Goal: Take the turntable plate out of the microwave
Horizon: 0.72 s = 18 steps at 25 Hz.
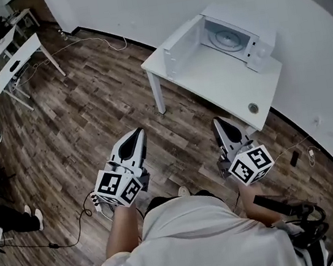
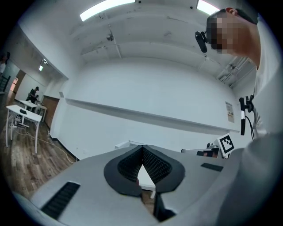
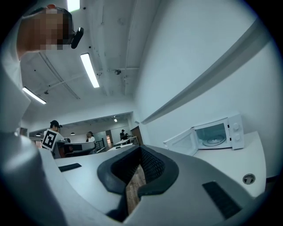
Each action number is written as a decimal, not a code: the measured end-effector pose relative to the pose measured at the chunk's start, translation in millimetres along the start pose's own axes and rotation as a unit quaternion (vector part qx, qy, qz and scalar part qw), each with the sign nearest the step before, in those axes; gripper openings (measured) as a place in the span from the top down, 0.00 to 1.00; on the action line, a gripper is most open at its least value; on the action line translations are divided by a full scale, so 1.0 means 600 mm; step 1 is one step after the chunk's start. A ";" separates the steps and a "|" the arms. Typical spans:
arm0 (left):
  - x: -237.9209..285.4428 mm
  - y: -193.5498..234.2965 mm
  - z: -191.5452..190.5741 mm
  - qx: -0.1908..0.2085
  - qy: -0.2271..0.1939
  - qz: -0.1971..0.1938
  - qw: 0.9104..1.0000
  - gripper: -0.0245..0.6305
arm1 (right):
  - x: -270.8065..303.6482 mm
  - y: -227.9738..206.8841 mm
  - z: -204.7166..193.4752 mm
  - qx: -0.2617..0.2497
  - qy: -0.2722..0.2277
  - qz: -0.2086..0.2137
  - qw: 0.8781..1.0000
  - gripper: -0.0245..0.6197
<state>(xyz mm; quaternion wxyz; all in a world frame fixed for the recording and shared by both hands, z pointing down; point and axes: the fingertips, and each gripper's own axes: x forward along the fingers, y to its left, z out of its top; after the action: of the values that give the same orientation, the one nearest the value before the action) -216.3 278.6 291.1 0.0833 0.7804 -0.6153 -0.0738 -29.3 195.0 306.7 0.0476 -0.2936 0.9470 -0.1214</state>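
Item one, my left gripper [image 1: 136, 135]: jaws pressed together, nothing between them, held level over the wood floor [image 1: 89, 116], its marker cube [image 1: 119, 187] nearest my body. The left gripper view confirms the dark ribbed pads [image 2: 152, 165] meeting at the tip. Item two, my right gripper [image 1: 220, 124]: jaws likewise pressed together and empty, pointing toward 12 o'clock, with its own marker cube [image 1: 251, 165] behind. Item three, a white table [image 1: 221, 84] at 1 o'clock, well apart from both grippers. Item four, a white microwave [image 1: 250, 35] on the far end of that table against the wall, its door [image 1: 182, 49] swung wide open to the left. Item five, the turntable plate [image 1: 227, 38]: lying flat inside the microwave cavity, seen also in the right gripper view as a pale disc [image 3: 214, 141] on the cavity floor. Item six, a small round object [image 1: 253, 108] on the table's near edge, at 1 o'clock. Item seven, further white tables [image 1: 19, 61] at 10 o'clock, far off, with a white cable [image 1: 88, 43] trailing across the floor beside them.
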 end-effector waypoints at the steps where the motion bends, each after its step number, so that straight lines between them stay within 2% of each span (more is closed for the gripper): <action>1: 0.021 -0.001 -0.001 -0.001 0.003 -0.010 1.000 0.95 | 0.001 -0.015 0.003 0.001 -0.003 -0.007 1.000 0.96; 8: 0.152 -0.018 -0.021 -0.007 0.022 -0.086 0.996 0.95 | -0.011 -0.104 0.009 0.004 -0.011 -0.079 0.997 0.96; 18: 0.364 0.010 -0.040 -0.021 0.043 -0.198 0.979 0.95 | 0.044 -0.224 0.024 0.006 -0.023 -0.188 0.982 0.96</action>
<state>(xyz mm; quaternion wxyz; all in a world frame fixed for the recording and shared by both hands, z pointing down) -166.4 65.9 313.0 0.1101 0.8872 -0.4429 -0.0679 24.6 69.7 326.8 0.0477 -0.4687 0.8728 -0.1273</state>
